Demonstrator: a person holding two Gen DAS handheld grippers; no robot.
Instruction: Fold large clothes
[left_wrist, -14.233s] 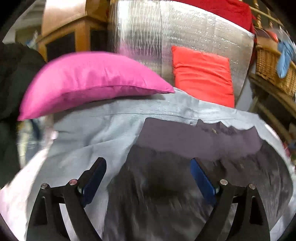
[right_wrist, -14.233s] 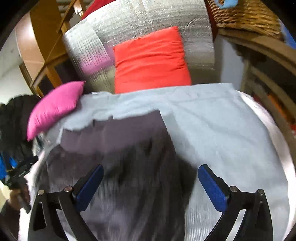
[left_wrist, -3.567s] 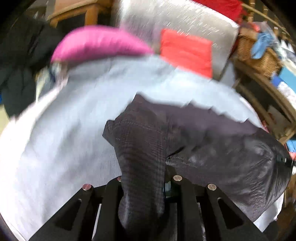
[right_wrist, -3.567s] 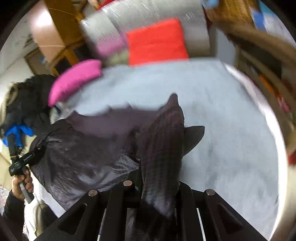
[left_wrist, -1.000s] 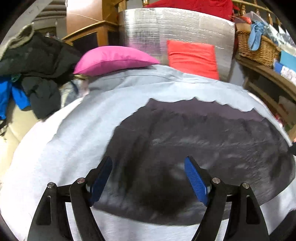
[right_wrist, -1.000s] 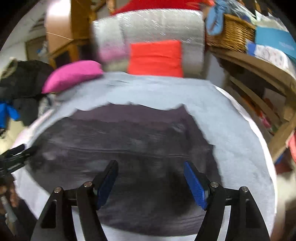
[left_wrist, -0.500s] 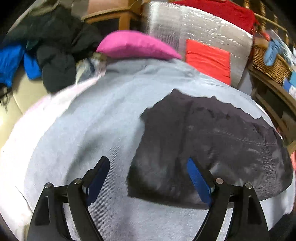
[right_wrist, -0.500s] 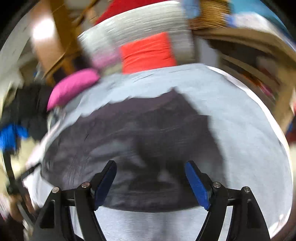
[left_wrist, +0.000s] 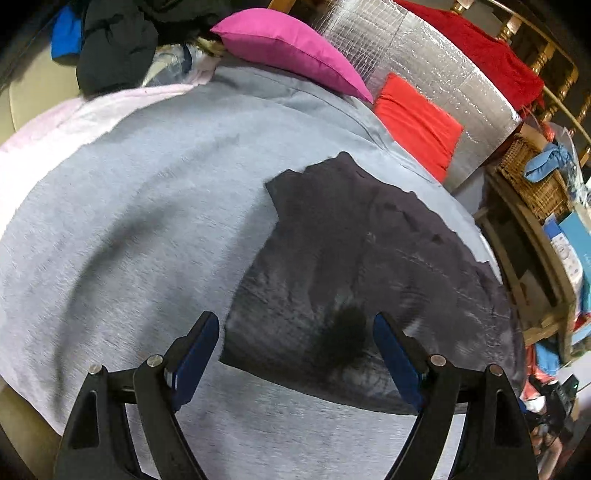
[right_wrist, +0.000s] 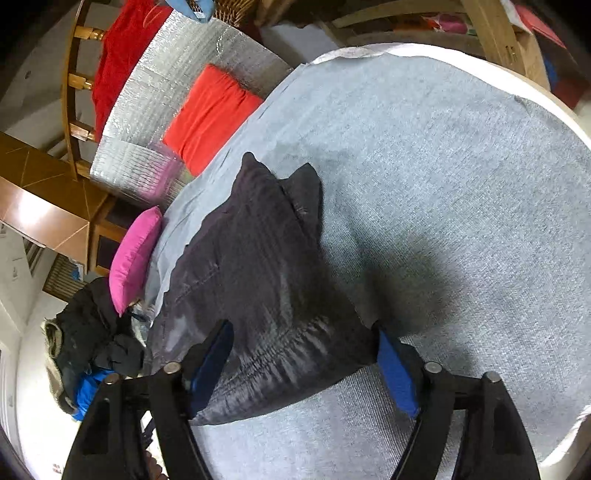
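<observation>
**Left wrist view: dark garment flat on the grey sheet, both claws spread above it**

Left wrist view shows the left claw (left_wrist: 295, 354) spread wide, nothing pinched; its blue pads hang over the near-left corner of the dark garment (left_wrist: 369, 266). The garment lies flat on the grey sheet (left_wrist: 140, 206) that covers the bed, its near edge running just ahead of the pads and its left edge running away toward the pink pillow (left_wrist: 288, 48). A broad bare stretch of sheet lies open to the left of the garment, reaching the bed's left edge. At the far end stand a red cushion (left_wrist: 417, 122) and a silver quilted panel (left_wrist: 436, 66); wicker baskets (left_wrist: 532, 177) and shelving crowd the right edge.

From the right wrist view, the right claw (right_wrist: 303, 362) is closing, its pads not yet pressing; the garment's (right_wrist: 258, 266) near-right corner lies between them. Bare sheet (right_wrist: 443, 166) fills the whole right side out to the bed's rounded edge. A dark clothes pile (right_wrist: 92, 332) sits off the left edge.
</observation>
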